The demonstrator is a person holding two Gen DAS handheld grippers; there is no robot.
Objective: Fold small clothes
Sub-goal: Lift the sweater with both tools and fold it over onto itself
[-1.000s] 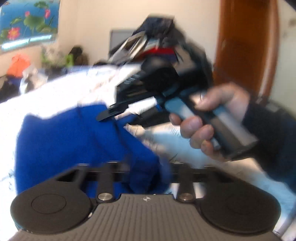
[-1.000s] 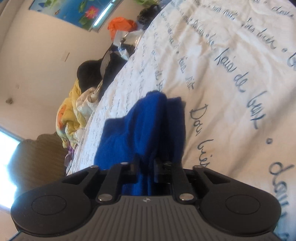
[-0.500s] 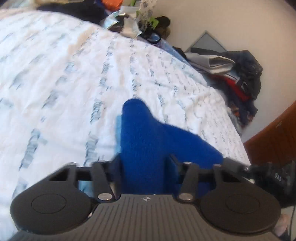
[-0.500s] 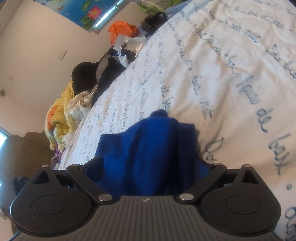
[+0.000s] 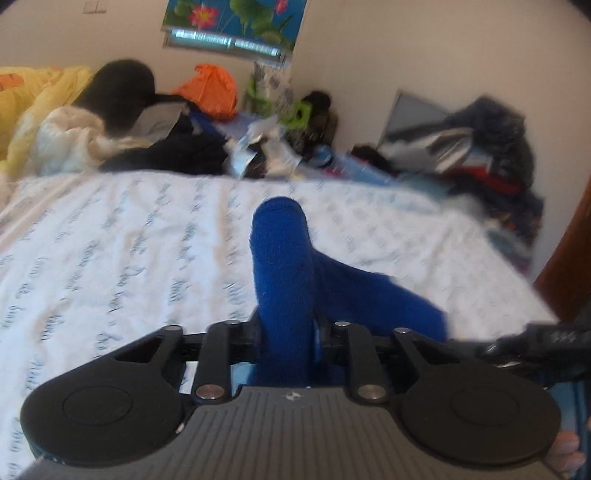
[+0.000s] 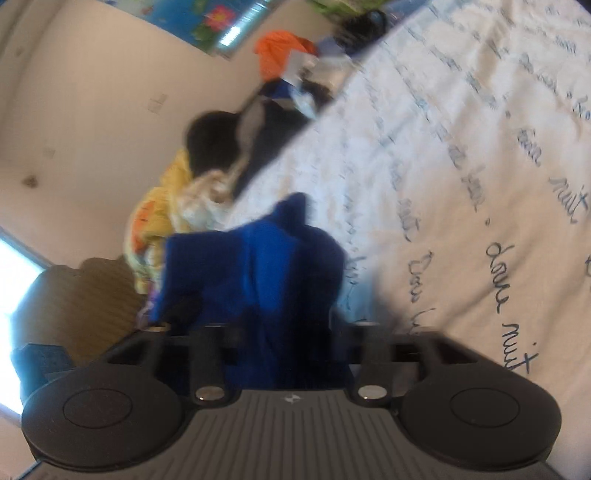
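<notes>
In the left wrist view our left gripper [image 5: 286, 332] has just been closing, and its fingers now pinch a roll of the blue cloth [image 5: 284, 266]. The roll rises straight ahead over the bed [image 5: 110, 240], and a second blue lobe trails off to the right. Only this view shows the far clutter in full: a yellow quilt [image 5: 33, 107] at far left, an orange bag [image 5: 210, 88] by the wall, a poster [image 5: 236, 22] above it, and a heap of dark clothes [image 5: 491, 147] at far right. At the right edge a dark blurred part of the other tool [image 5: 535, 343] pokes in.

The right wrist view is tilted. Here our right gripper [image 6: 284, 332] has just been opening; its fingers stand wide, with the cloth [image 6: 258, 266] bunched between them, and we cannot tell whether they touch it. This view alone shows a bright window [image 6: 14, 280] and a brown headboard [image 6: 85, 295] at left, and the script on the bedsheet [image 6: 498, 184] reads sharply at right.
</notes>
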